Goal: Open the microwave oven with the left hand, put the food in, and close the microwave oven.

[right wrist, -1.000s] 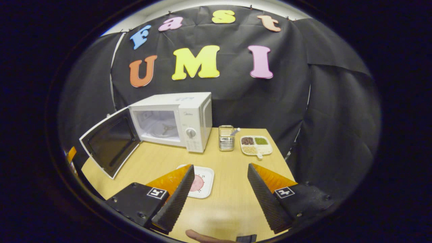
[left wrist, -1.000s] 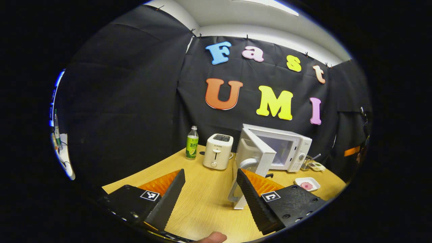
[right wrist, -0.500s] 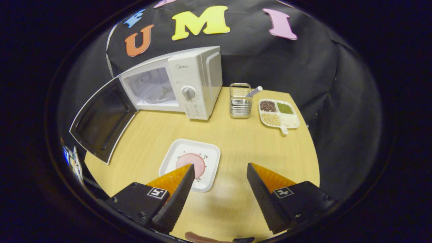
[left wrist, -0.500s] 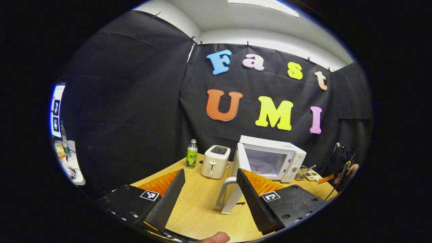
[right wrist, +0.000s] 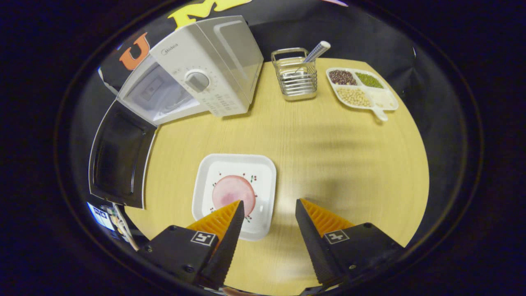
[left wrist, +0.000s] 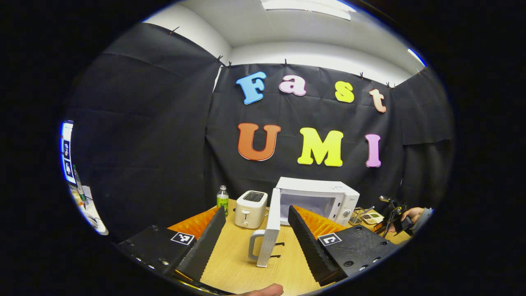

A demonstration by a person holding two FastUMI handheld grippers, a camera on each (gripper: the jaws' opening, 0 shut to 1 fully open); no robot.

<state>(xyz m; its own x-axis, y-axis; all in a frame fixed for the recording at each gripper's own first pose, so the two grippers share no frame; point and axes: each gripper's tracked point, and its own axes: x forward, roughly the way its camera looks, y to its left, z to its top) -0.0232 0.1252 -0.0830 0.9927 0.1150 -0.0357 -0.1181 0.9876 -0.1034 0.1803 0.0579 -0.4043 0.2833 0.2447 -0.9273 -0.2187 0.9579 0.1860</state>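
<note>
The white microwave point(left wrist: 316, 201) stands at the back of the wooden table with its door point(left wrist: 267, 230) swung wide open, handle toward me. My left gripper point(left wrist: 256, 208) is open and held back from the door, touching nothing. In the right gripper view the microwave point(right wrist: 205, 70) and its open door point(right wrist: 117, 160) lie at the upper left. A white square plate point(right wrist: 267, 164) holding a round pink slice of food point(right wrist: 233, 192) sits just ahead of my right gripper point(right wrist: 269, 202). That gripper is open and empty, its left finger over the plate's near edge.
A white toaster point(left wrist: 250, 209) and a green bottle point(left wrist: 222, 200) stand left of the microwave. A wire holder point(right wrist: 296, 76) and a divided dish of beans point(right wrist: 361, 88) sit to the microwave's right. A hand point(left wrist: 415, 213) holds the other gripper at the far right.
My left gripper has drawn back from the open door and tilted upward. My right gripper has dropped and moved in over the plate, which now looks larger and closer.
</note>
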